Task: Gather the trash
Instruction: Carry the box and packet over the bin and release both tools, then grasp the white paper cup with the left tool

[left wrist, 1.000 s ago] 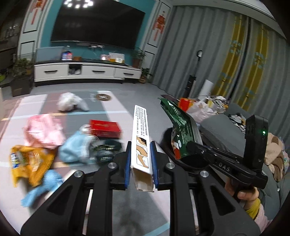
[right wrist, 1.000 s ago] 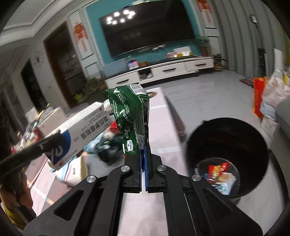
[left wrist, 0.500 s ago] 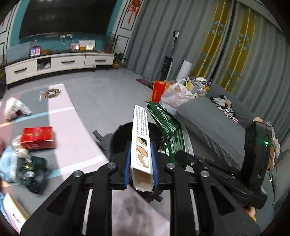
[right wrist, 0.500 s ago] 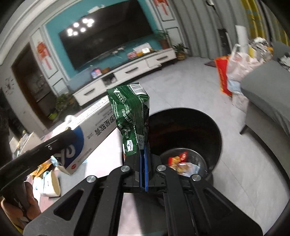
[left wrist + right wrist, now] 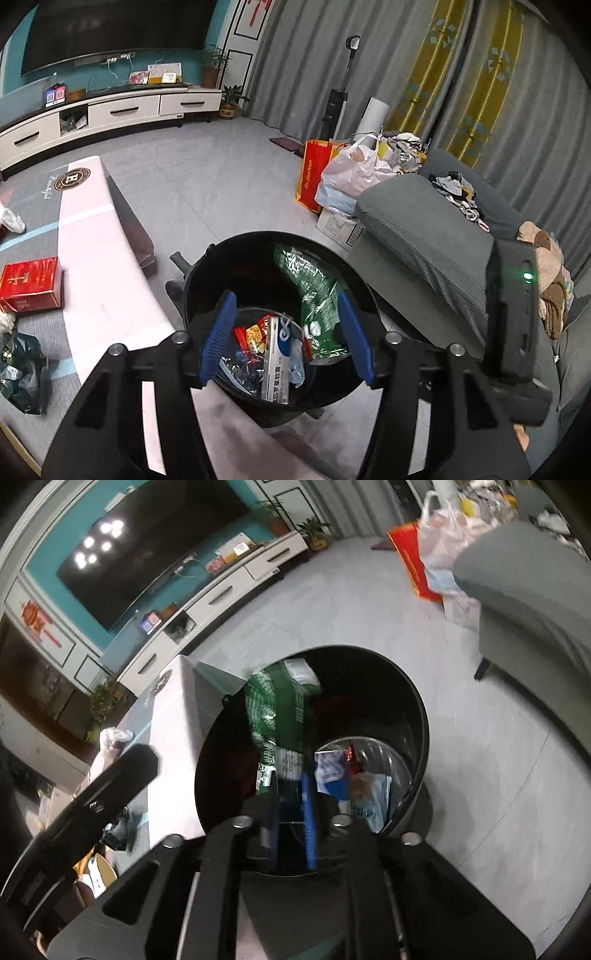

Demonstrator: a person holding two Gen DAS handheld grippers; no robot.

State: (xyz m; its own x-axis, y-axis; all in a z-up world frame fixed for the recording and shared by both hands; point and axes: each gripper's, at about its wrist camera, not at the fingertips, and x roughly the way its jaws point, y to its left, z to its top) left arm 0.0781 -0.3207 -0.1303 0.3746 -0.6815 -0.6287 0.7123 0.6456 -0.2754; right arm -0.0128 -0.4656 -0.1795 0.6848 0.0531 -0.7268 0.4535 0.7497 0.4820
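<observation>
A black round trash bin stands on the floor under both grippers. My left gripper is open and empty above it. A white and blue box lies at the bin's bottom among red wrappers. A green snack bag is inside the bin, against its right wall. In the right wrist view my right gripper is open, its blue pads apart, and the green bag hangs blurred just beyond its tips over the bin.
A low table with a pink and grey mat is left of the bin, with a red box, a dark green bag and other litter. A grey sofa is right. Shopping bags stand beyond.
Both grippers moved over the bin and opened. The white box dropped from the left gripper into the bin. The green bag left the right gripper and fell into the bin.
</observation>
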